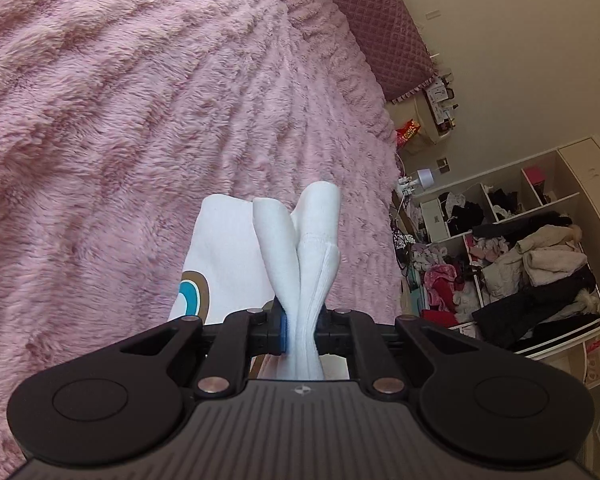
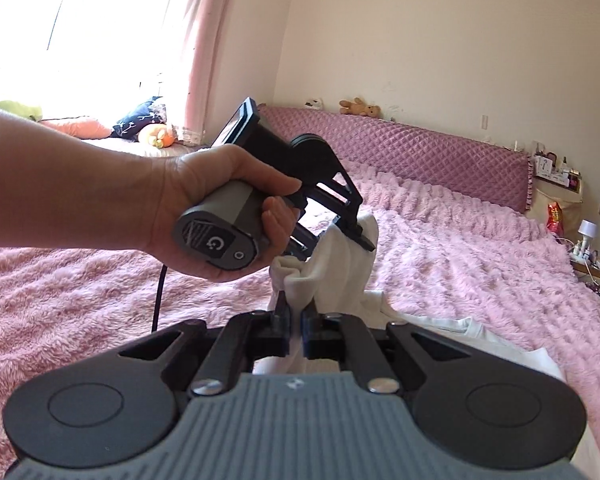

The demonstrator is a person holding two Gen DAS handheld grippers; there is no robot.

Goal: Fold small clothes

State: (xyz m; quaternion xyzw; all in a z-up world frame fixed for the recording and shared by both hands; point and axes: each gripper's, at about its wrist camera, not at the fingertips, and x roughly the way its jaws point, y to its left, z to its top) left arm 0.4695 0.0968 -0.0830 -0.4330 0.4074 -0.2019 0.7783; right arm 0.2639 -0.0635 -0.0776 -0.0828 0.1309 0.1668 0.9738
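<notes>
My left gripper (image 1: 300,320) and right gripper (image 2: 296,324) each clamp the white socks (image 1: 300,248), lifting them off the pink blanket (image 1: 120,120) for folding.

Black gripper (image 2: 296,330) linkages with silver screws, ribbed grey body (a black cable (image 2: 159,300) trails).

Little could be read. The butt of the left gripper's handle (image 2: 216,242) bore a white "G"-like power mark on a black panel — with a small ring symbol beside it. A red snack bag (image 2: 555,216) by the headboard carried yellow lettering — too small to read. The garment's teal-and-brown ring (image 1: 192,292) held no letters.
</notes>
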